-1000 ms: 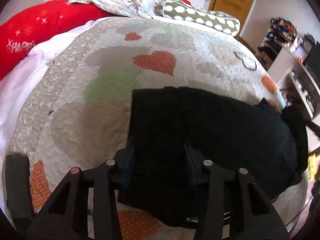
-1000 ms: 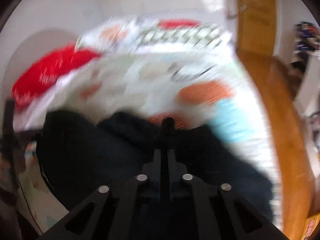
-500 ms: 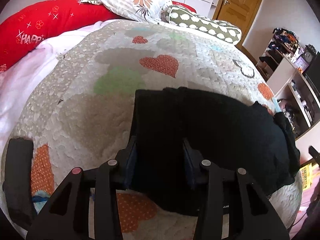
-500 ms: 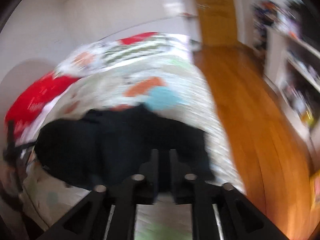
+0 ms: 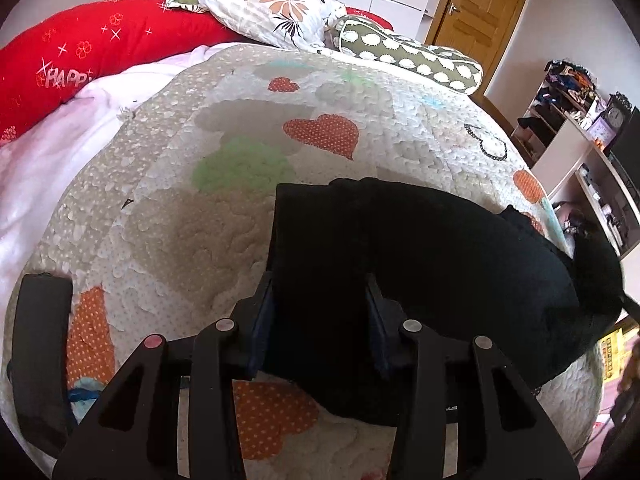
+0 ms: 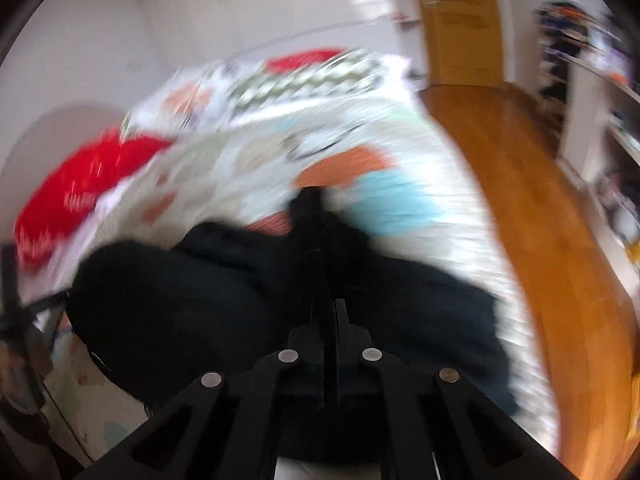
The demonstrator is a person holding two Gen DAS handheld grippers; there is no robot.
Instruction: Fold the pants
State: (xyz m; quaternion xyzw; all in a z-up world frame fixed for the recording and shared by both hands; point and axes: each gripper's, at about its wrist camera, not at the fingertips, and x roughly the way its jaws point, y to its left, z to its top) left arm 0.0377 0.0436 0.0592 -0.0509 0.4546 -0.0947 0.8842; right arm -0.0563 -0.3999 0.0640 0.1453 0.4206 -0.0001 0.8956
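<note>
Hugging quilt [image 5: 240, 208] edge, black pants [image 5: 420, 264]

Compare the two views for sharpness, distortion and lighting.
Left wrist view: sharp, fisheye-bowed quilt, evenly daylit, black pants showing no detail. Right wrist view: heavily motion-blurred, streaked quilt and wooden floor, overexposed wall; only the right gripper fairly crisp.

A quilt [image 5: 248, 200] with orange, green and grey hearts covers the bed. At its head lie a red pillow [image 5: 92, 52], a flowered pillow [image 5: 272, 8] and a green patterned cushion [image 5: 408, 56]. Beyond stand a wooden door [image 5: 480, 4] and cluttered shelves [image 5: 576, 128].
</note>
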